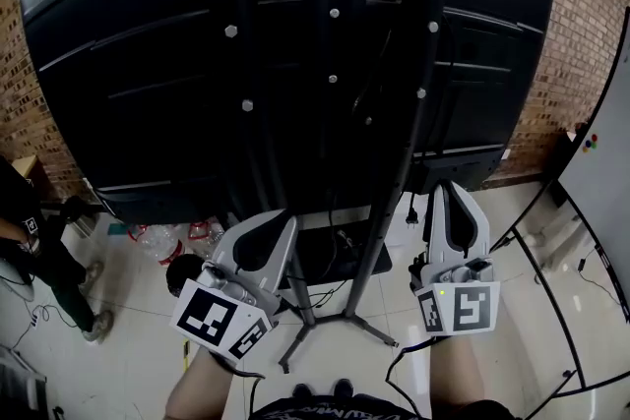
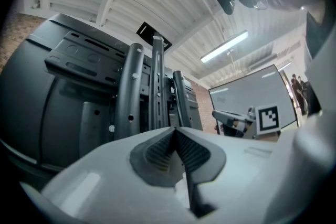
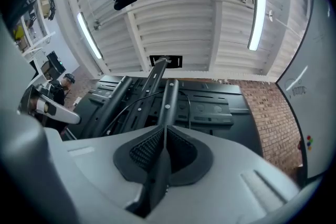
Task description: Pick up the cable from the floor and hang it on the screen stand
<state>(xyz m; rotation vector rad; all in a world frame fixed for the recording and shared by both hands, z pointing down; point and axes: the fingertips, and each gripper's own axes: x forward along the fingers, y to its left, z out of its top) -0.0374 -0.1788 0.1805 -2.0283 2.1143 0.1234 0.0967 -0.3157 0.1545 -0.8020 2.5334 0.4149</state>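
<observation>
so the cable (image 3: 188, 106) is thin and black, looped up over the uprights of the screen stand (image 1: 357, 295), against the back of the big black screen (image 1: 148, 64). Left gripper (image 2: 174, 129) is pinched closed on nothing, and right gripper (image 3: 165, 126) is the same deal, jaws together and empty. Both sit near the stand's lower part, neither touching the cable. Only print close by is the black-and-white square markers (image 1: 219, 320) on their cubes. Whiteboard (image 3: 307, 97) off right has a scribble, too faint to read
</observation>
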